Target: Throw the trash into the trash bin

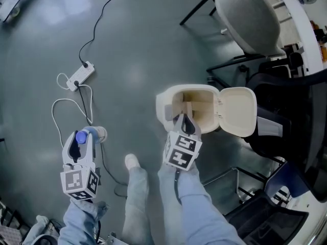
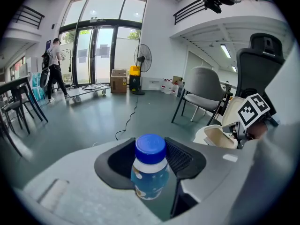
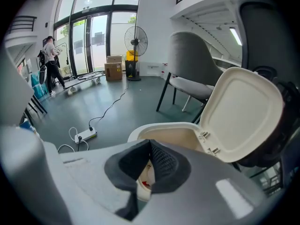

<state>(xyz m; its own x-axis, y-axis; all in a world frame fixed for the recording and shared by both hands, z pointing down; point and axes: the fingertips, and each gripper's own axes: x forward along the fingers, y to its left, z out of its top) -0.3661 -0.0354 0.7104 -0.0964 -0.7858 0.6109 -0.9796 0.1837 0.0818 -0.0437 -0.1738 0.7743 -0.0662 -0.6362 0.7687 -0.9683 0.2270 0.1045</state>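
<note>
At frame centre my right tool (image 1: 185, 121), clamping a wrapper (image 3: 146, 177), hangs over the open trash bin (image 1: 162, 105); my left tool (image 1: 82, 137) grips a bottle (image 2: 150, 168).

Floor (image 1: 138, 40): grey, smooth, slightly glossy.
Power strip (image 1: 82, 75): white, lying flat on the floor.
White cable (image 1: 55, 111): loops over the floor from the power strip.
Black cable (image 1: 96, 29): runs from the strip toward the far wall.
Shell chair (image 1: 248, 17): grey seat, thin black legs.
Office chair (image 2: 260, 60): black, high back with headrest.
Standing fan (image 2: 143, 60): black, beside the glass doors (image 2: 101, 50).
Cardboard box (image 2: 118, 81): on the floor, near the fan.
Flat cart (image 2: 89, 91): low, before the doors.
Person (image 2: 54, 69): distant, standing by the doors.
</note>
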